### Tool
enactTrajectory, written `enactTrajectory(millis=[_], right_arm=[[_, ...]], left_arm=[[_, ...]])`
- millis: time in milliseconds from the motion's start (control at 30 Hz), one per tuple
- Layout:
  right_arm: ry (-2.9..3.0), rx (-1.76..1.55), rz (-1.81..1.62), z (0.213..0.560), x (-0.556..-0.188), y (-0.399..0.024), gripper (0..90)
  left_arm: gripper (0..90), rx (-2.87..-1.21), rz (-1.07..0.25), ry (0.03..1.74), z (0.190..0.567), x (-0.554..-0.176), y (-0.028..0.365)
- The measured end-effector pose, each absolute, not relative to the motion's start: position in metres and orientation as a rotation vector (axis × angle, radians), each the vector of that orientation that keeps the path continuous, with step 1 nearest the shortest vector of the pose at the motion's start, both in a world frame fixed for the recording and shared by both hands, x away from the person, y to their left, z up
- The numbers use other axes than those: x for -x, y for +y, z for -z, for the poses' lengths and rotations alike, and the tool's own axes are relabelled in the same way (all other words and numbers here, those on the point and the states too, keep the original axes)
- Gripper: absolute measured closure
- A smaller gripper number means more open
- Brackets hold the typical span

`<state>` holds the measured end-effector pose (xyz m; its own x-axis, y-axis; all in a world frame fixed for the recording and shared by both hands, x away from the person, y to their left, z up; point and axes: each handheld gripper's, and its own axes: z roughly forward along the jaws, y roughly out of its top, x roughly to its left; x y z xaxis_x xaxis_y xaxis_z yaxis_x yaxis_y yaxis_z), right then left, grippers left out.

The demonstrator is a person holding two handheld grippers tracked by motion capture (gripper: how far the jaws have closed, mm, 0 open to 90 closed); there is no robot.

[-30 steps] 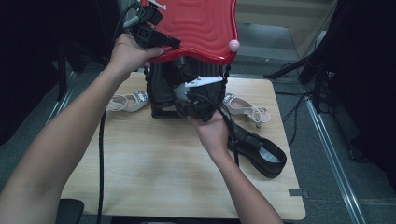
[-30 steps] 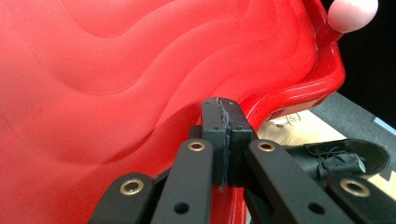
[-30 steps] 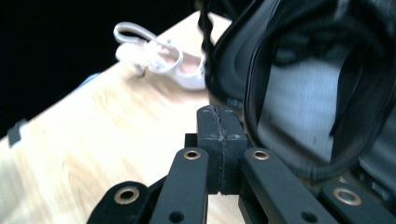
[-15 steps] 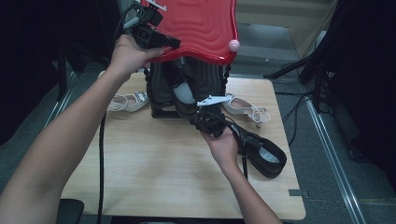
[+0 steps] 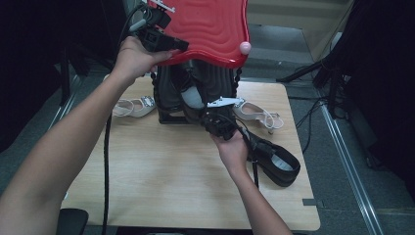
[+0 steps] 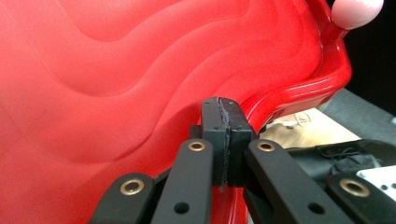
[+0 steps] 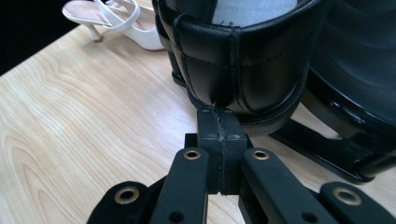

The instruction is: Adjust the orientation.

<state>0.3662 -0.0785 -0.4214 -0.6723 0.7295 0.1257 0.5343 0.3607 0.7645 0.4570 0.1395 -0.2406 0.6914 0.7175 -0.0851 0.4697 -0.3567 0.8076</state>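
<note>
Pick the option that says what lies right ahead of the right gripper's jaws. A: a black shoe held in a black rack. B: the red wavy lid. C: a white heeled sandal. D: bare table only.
A: in the right gripper view the shut jaws of the right gripper point at the heel of the black shoe in the black rack, while the white sandal lies farther off on the table.

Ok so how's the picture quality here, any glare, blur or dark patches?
High view: the wooden table is evenly lit, the surroundings fall to near black. Left gripper view: the red lid is soft and out of focus, with a shiny highlight along its rim. Right gripper view: the black shoe is fairly sharp, with the wood grain clear.
</note>
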Motion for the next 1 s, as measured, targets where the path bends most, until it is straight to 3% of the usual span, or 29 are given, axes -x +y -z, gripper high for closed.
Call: enactTrajectory(millis=[1000], right_arm=[[2.336,-1.143,-1.214,0.405,-0.404,-0.023,90.0]], left_arm=[[90.0,-2.010,-0.318,0.912,0.241,-0.459,0.142]])
